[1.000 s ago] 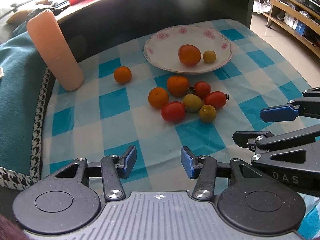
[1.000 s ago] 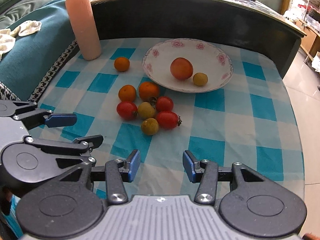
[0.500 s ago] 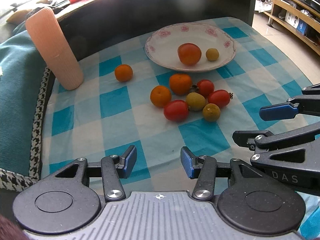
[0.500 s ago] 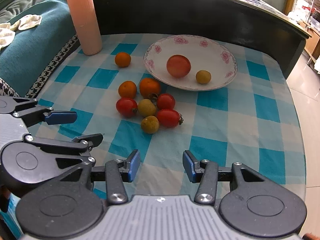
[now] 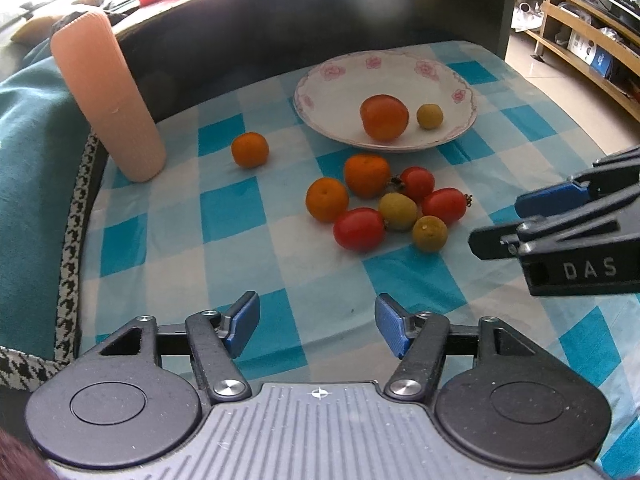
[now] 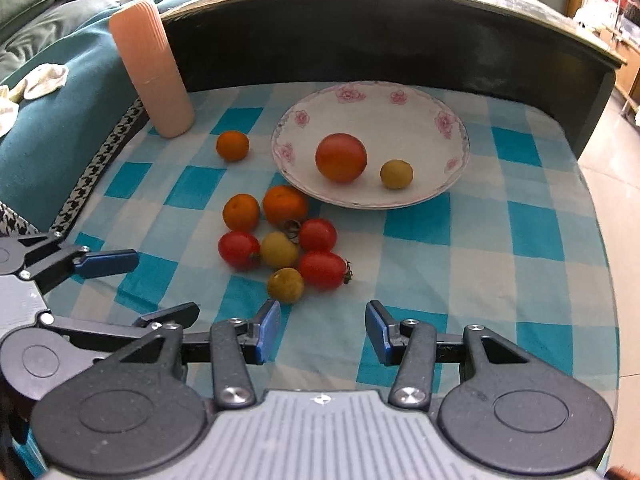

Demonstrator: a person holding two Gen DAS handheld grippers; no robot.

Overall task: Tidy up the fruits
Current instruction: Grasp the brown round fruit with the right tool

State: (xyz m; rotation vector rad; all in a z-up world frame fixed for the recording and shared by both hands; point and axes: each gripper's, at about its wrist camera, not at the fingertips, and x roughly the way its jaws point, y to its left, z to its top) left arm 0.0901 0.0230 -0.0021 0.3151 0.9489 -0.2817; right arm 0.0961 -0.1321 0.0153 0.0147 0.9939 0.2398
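On the checked surface [image 5: 248,240] a cluster of small fruits [image 5: 384,208] lies just in front of the plate [image 5: 340,92], which holds a big tomato [image 5: 384,117] and a small yellow fruit [image 5: 429,116]. The left claw [image 5: 317,330] has just been opening and stands spread, nothing between its jaws. The right claw [image 6: 322,330] is spread too, empty, near the cluster.

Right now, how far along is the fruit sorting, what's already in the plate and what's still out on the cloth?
Early on. Done: the plate holds one large tomato and one small yellow-green fruit. In hand: nothing; the left tool, whose jaws have just been opening, and the right tool are both open and empty. Left: a cluster of seven fruits plus a lone orange on the checked cloth.
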